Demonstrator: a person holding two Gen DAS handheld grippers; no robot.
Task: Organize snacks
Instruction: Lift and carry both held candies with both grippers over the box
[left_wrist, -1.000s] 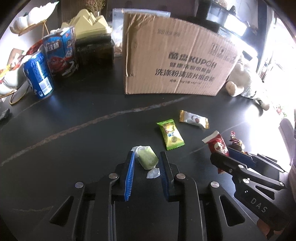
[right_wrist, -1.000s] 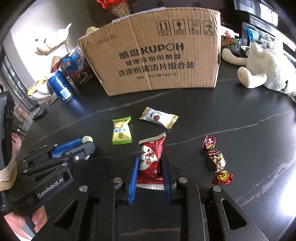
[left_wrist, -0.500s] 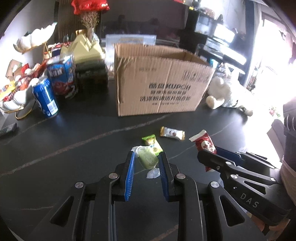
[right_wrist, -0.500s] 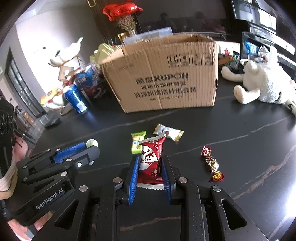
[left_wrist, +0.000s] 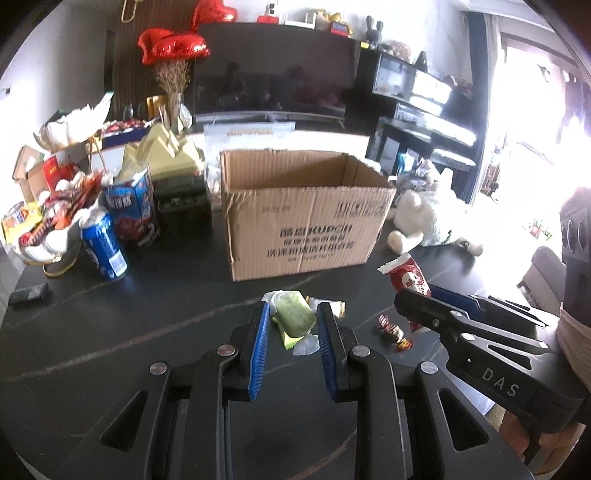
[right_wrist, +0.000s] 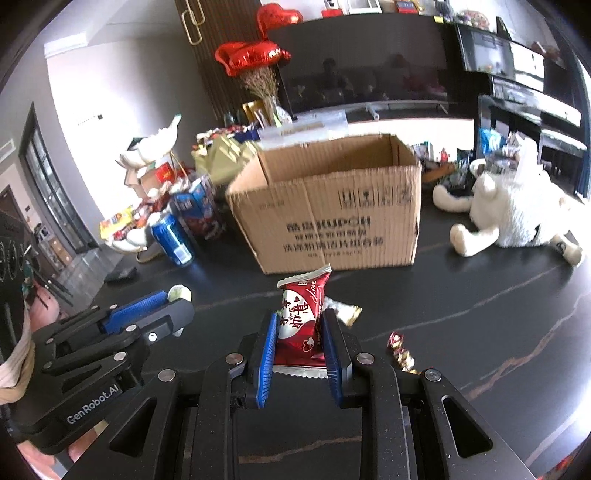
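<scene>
On the dark worktop the open cardboard box stood ahead, apparently the snacks' destination. The right gripper clenched its jaws on a red snack packet, long axis pointing away toward the box; the left gripper grasped a green wrapped sweet, likewise lengthwise. Next: carry both over the rim and release.

Black marble-veined table carries open cardboard box, blue can, white plush toy, foil candies, gold-ended wrapper, snack clutter far left.
</scene>
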